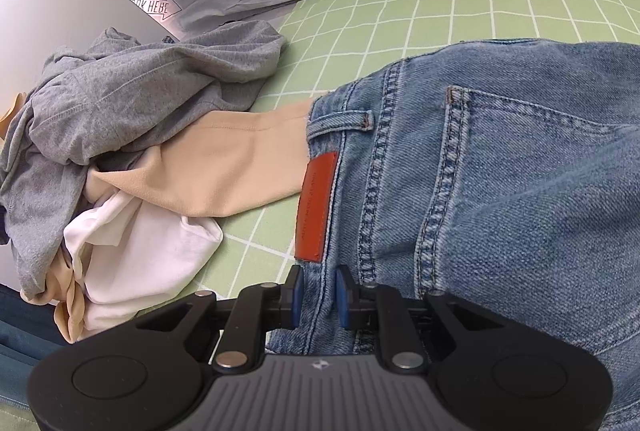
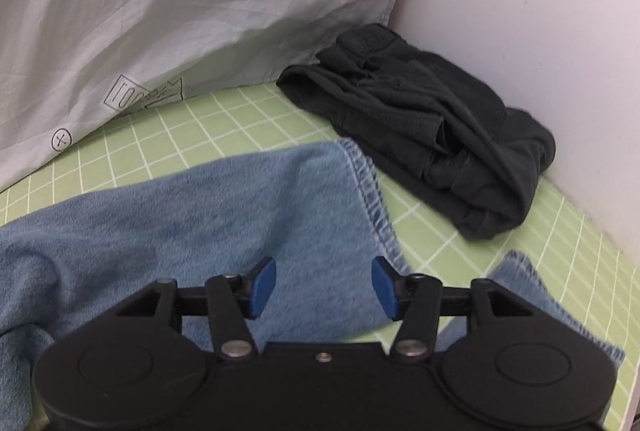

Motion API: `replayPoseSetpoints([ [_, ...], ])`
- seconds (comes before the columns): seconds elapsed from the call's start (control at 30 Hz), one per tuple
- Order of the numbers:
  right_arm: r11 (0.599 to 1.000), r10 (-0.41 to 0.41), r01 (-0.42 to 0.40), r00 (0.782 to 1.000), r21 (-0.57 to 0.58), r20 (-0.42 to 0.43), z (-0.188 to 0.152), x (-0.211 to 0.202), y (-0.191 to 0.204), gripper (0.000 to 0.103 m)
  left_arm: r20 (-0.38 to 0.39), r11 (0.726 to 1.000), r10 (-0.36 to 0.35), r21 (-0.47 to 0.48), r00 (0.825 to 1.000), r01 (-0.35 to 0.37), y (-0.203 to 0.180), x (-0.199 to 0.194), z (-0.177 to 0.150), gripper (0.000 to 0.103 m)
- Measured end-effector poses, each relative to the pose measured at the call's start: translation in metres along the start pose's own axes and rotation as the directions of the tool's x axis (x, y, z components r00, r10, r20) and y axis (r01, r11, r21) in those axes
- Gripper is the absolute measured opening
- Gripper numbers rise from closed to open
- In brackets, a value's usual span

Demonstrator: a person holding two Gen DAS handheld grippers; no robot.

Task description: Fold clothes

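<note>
Blue jeans [image 1: 500, 171] lie on a green checked sheet [image 1: 420, 11], back pocket and orange waistband patch [image 1: 316, 207] facing up. My left gripper [image 1: 320, 295] is shut on the jeans' waistband just below the patch. In the right wrist view a jeans leg [image 2: 224, 215] with its stitched hem [image 2: 370, 191] lies under my right gripper [image 2: 324, 285], which is open and empty just above the denim. A second hem end [image 2: 540, 303] shows at the lower right.
A pile of grey [image 1: 132, 95], beige [image 1: 224, 167] and white [image 1: 140, 251] clothes lies left of the jeans. A dark folded garment [image 2: 432, 127] sits by the white wall [image 2: 540, 31]. A pale pillow [image 2: 180, 11] is behind. A laptop [image 1: 60, 11] leans at the left.
</note>
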State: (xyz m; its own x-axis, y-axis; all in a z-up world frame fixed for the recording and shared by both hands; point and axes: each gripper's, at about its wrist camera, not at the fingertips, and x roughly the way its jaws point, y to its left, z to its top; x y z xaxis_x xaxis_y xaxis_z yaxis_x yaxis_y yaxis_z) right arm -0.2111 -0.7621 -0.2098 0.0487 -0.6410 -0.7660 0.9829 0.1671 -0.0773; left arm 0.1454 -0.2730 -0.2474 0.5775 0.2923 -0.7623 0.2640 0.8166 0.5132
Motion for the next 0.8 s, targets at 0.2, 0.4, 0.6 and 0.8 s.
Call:
replayPoseSetpoints([
  [0.2,0.991,0.071,-0.061,0.995,0.123,-0.074,-0.021,0.012,0.015,0.056,-0.004,1.000,0.003,0.012,1.000,-0.003,-0.001,0.000,0.001,0.020],
  [0.4,0.996,0.075,-0.074,0.996,0.041,-0.049,-0.018,0.010,0.020,0.011,-0.010,1.000,-0.010,0.005,1.000,0.010,0.002,0.001,0.002,0.020],
  [0.6,0.993,-0.110,0.110,0.994,0.029,-0.022,-0.020,0.006,-0.033,0.001,-0.003,1.000,-0.014,0.027,1.000,0.014,0.004,0.001,-0.001,0.022],
  [0.8,0.986,-0.156,0.154,0.987,-0.065,-0.035,-0.020,0.008,-0.042,0.003,-0.035,0.996,-0.077,-0.035,0.996,0.076,0.016,0.002,0.007,0.022],
])
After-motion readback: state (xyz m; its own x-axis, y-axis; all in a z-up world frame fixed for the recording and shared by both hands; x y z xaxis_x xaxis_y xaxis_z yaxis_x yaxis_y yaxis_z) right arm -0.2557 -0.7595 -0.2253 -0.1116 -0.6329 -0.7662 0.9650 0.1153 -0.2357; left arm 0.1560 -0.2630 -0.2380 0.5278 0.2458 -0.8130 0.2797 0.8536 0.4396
